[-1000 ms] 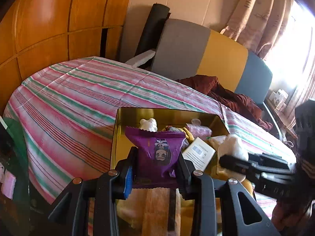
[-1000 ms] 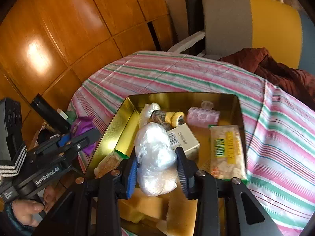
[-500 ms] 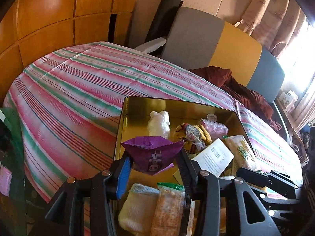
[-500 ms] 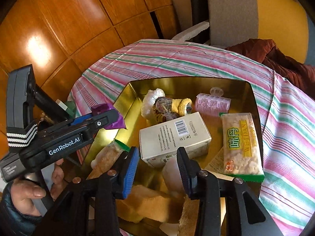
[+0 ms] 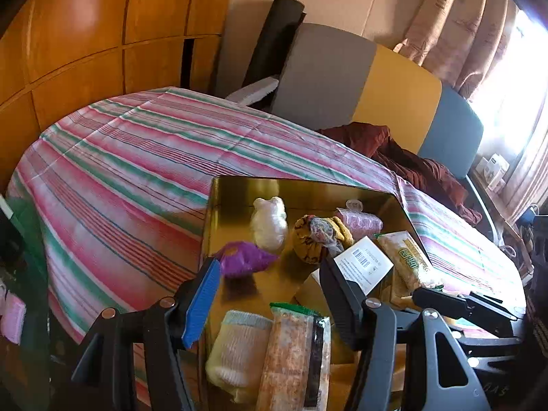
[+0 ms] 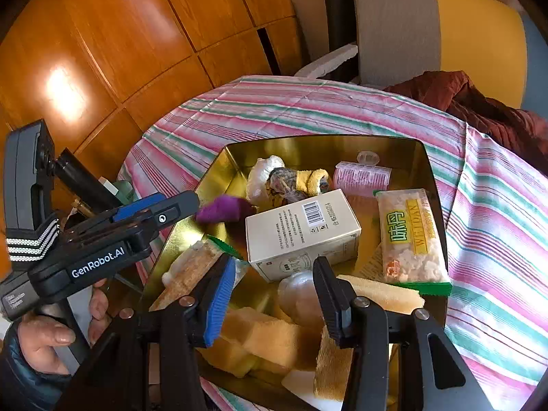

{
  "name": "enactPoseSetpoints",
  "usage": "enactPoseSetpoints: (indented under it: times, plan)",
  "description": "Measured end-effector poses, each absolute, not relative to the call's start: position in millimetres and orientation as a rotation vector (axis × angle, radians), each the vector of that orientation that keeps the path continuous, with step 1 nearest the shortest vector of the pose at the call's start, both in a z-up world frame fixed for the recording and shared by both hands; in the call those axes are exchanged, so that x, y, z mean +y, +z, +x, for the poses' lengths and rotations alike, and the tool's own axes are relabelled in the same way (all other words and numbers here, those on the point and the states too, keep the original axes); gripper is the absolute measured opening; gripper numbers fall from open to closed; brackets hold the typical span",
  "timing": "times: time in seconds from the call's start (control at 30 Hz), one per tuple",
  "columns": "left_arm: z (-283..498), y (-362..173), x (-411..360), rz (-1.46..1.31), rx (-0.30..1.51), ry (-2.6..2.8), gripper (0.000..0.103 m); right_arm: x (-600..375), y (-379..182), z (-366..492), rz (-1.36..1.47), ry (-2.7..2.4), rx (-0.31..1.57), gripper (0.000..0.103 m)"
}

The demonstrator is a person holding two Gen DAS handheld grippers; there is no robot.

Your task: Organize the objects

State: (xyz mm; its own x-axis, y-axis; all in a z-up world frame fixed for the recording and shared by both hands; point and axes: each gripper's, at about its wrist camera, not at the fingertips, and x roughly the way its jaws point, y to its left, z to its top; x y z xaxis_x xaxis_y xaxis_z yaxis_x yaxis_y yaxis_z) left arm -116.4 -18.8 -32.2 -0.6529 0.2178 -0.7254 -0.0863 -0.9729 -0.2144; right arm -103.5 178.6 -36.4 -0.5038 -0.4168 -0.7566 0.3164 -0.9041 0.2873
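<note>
My left gripper (image 5: 267,284) stands over the near left corner of the gold tin (image 6: 318,144), its jaws opening with nothing pressed between them; its body reads "GenRobot.AI" in the right wrist view. The purple packet (image 5: 245,260) is blurred, just beyond the left gripper's blue pad, inside the tin near its left wall. My right gripper (image 6: 274,291) stands over the tin's near edge, jaws opening, with the clear-wrapped white bundle (image 6: 298,296) lying between them, pads apart from it. At the tin's middle lies a white box (image 6: 301,233) with a barcode and small print too fine to read. Toward the tin's right wall lies a snack bag (image 6: 409,236) lettered "WEIDAN" on a yellow strip beside green characters. A pink hair roller (image 6: 363,176) lies by the tin's far wall. Yellow sponges (image 6: 274,335) fill the near end.
</note>
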Motion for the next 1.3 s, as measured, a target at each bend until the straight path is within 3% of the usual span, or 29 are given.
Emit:
enactPoseSetpoints:
  times: [1.07,1.3]
  plan:
    - [-32,3,16,-1.067,-0.057,2.924,0.067,189,-21,-46,1.117,-2.654,-0.028,0.063]
    - [-18,5,22,-1.059,-0.069,2.941,0.067,202,-18,-27,1.06,-2.8,0.008,0.076]
